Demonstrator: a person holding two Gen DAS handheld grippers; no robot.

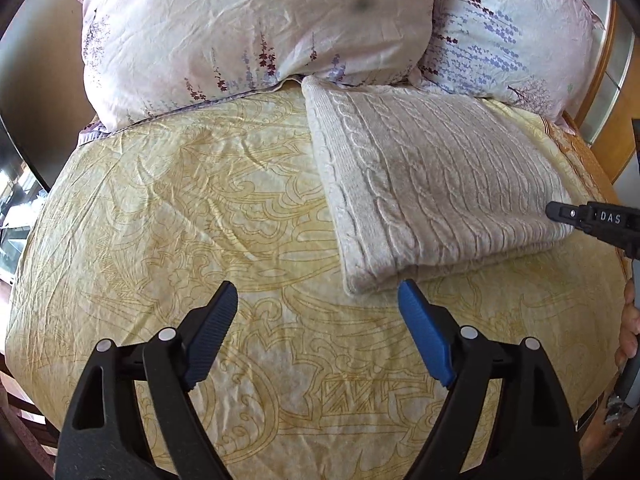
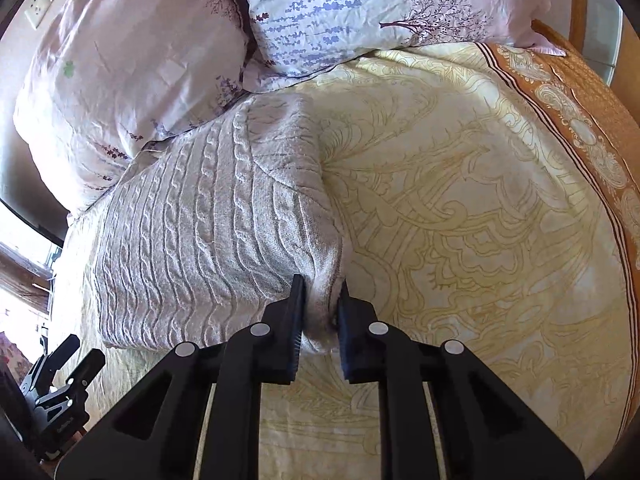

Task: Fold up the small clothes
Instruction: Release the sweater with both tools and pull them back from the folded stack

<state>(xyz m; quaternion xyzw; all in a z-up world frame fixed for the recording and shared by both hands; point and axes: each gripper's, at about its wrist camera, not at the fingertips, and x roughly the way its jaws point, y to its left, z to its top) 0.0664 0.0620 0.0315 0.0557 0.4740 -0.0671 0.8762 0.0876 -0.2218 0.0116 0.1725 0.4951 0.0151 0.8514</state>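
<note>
A cream cable-knit sweater (image 1: 432,184) lies folded into a thick rectangle on the yellow patterned bedspread (image 1: 200,208), just below the pillows. My left gripper (image 1: 316,300) is open and empty, hovering over the bedspread just in front of the sweater's near corner. My right gripper (image 2: 322,300) is shut on the sweater's (image 2: 208,232) right near corner, with the knit bunched between the pads. The right gripper also shows at the right edge of the left wrist view (image 1: 560,212), at the sweater's side. The left gripper shows at the lower left of the right wrist view (image 2: 72,360).
Two floral pillows (image 1: 248,36) (image 1: 508,32) lie against the head of the bed, touching the sweater's far edge. A wooden bed frame (image 1: 612,80) runs along the right. The bedspread has an orange patterned border (image 2: 592,120) on that side.
</note>
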